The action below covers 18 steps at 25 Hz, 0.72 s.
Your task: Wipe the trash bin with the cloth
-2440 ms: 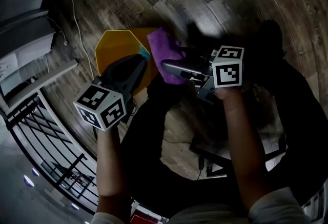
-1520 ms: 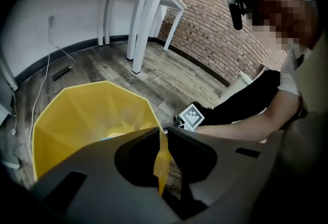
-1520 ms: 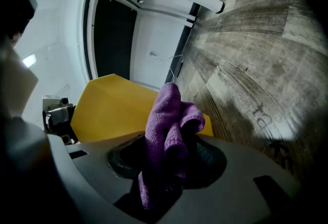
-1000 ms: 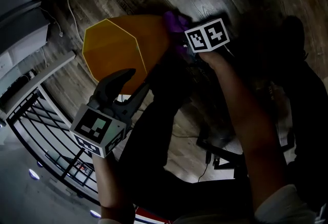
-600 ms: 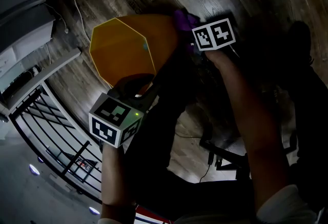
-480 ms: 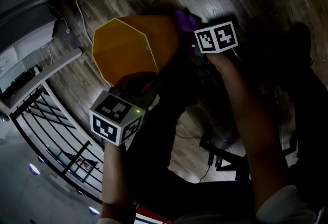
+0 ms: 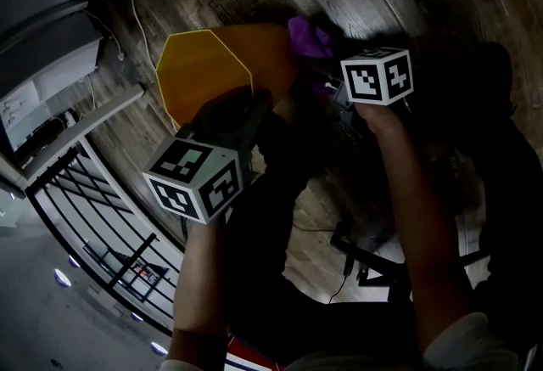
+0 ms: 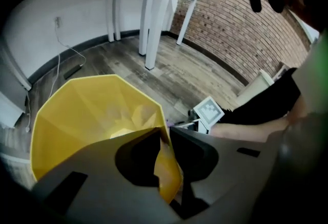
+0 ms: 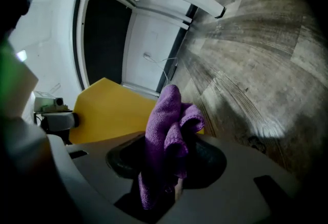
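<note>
My left gripper point(image 8: 165, 138) is clamped on the near wall of the yellow bin point(image 8: 82, 110), with 1 jaw inside the rim and 1 outside. My right gripper point(image 9: 166, 166) pinches the bunched purple cloth point(image 9: 165, 115), which stands up from its jaws just beside the bin's outer side. I cannot tell if it touches. Wood floor point(image 9: 256, 54) lies beneath, with white table legs point(image 8: 154, 23) and a brick wall point(image 8: 230, 28) beyond.

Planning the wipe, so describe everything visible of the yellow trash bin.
The trash bin is yellow, seemingly thin plastic, with faceted walls and an angular open rim. Wood-look floor surrounds it. The left hand-held gripper is clamped on its rim wall, one jaw inside, one outside.
</note>
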Each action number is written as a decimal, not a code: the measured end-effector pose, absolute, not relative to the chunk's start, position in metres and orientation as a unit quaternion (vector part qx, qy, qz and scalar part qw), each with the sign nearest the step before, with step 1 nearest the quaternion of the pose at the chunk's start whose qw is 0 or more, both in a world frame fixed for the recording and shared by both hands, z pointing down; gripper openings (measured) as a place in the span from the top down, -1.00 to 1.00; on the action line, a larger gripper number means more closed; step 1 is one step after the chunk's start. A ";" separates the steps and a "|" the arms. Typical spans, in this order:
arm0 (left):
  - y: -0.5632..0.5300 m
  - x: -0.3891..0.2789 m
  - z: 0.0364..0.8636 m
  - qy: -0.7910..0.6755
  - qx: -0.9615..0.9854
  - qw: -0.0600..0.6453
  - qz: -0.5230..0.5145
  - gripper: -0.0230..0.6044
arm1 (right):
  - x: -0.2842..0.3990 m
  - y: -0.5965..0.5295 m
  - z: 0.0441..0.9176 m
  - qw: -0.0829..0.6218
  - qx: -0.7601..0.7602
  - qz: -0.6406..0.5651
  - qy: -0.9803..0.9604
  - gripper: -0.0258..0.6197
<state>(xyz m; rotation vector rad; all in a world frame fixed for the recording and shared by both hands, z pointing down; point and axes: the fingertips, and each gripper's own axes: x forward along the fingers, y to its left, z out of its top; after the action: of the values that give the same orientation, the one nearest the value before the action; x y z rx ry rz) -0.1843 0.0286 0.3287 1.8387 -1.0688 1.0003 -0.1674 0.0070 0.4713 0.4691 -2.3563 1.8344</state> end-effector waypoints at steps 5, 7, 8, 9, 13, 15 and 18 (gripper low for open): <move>0.009 -0.183 0.321 -0.453 0.731 0.361 0.360 0.74 | -0.159 -0.020 0.415 -0.019 0.126 0.581 -0.804 0.35; 0.002 -0.180 0.314 -0.457 0.741 0.351 0.345 0.74 | -0.156 -0.030 0.389 -0.051 0.113 0.564 -0.816 0.35; -0.001 -0.179 0.309 -0.460 0.745 0.346 0.337 0.74 | -0.154 -0.033 0.376 -0.067 0.104 0.556 -0.822 0.35; -0.004 -0.178 0.305 -0.464 0.748 0.340 0.330 0.73 | -0.153 -0.033 0.363 -0.080 0.094 0.548 -0.827 0.35; -0.012 -0.177 0.285 -0.484 0.764 0.290 0.314 0.73 | -0.153 -0.016 0.326 -0.111 0.051 0.522 -0.844 0.35; -0.015 -0.177 0.279 -0.487 0.767 0.271 0.318 0.73 | -0.152 -0.009 0.313 -0.133 0.032 0.519 -0.844 0.35; -0.018 -0.180 0.284 -0.486 0.765 0.277 0.320 0.73 | -0.152 -0.006 0.305 -0.151 0.010 0.517 -0.843 0.35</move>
<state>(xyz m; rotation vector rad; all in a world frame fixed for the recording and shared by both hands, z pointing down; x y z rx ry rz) -0.1803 -0.0176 0.2842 2.0547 -1.3045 0.8590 -0.1522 -0.0056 0.3052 0.0362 -2.9371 1.8009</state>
